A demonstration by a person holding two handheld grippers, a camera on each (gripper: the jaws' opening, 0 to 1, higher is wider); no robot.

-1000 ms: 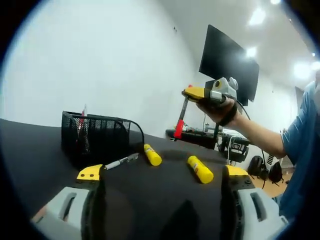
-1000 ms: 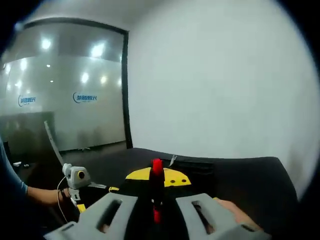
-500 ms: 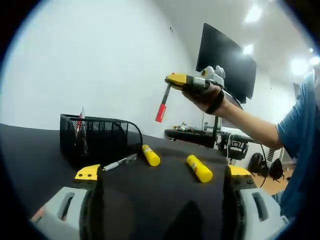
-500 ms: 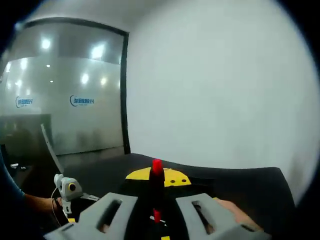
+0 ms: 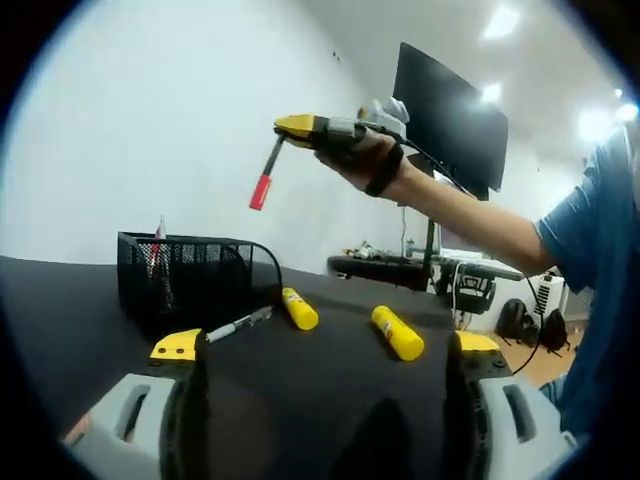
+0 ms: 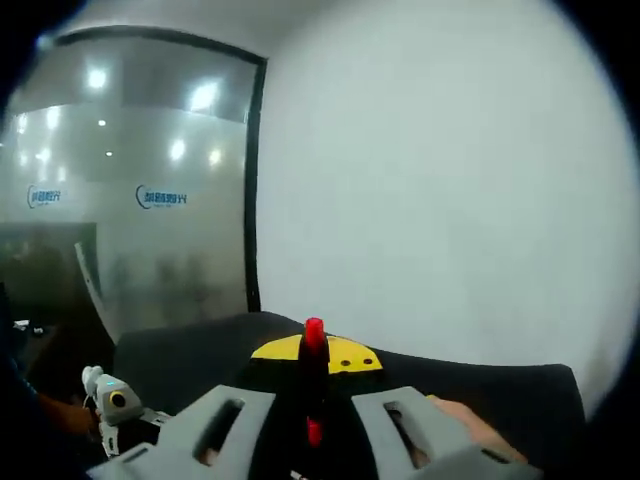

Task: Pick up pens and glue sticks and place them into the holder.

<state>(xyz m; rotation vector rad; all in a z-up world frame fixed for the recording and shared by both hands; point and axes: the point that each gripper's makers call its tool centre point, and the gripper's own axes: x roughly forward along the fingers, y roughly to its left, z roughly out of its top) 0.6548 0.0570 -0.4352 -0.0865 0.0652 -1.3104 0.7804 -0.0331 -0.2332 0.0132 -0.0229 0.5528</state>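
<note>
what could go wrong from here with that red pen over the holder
1. The right gripper pinches the red-capped pen only near its top end, so the pen hangs tilted and might swing or slip.
2. The mesh holder already has a pen standing in it; the incoming tip could catch it or the rim.
3. A miss could knock the marker lying beside the holder.

Right yellow-tipped grey gripper (image 5: 300, 126) raised high in the left gripper view, jaws closed, pinching a thin dark pen with a red cap (image 5: 266, 178) that hangs tilted down from them. Hand (image 5: 362, 155) wrapped round its handle, forearm (image 5: 470, 221) stretching back to a blue sleeve (image 5: 585, 240). Left grey gripper with yellow jaw tips (image 5: 318, 345) low and level, jaws spread wide apart, nothing between them.
</note>
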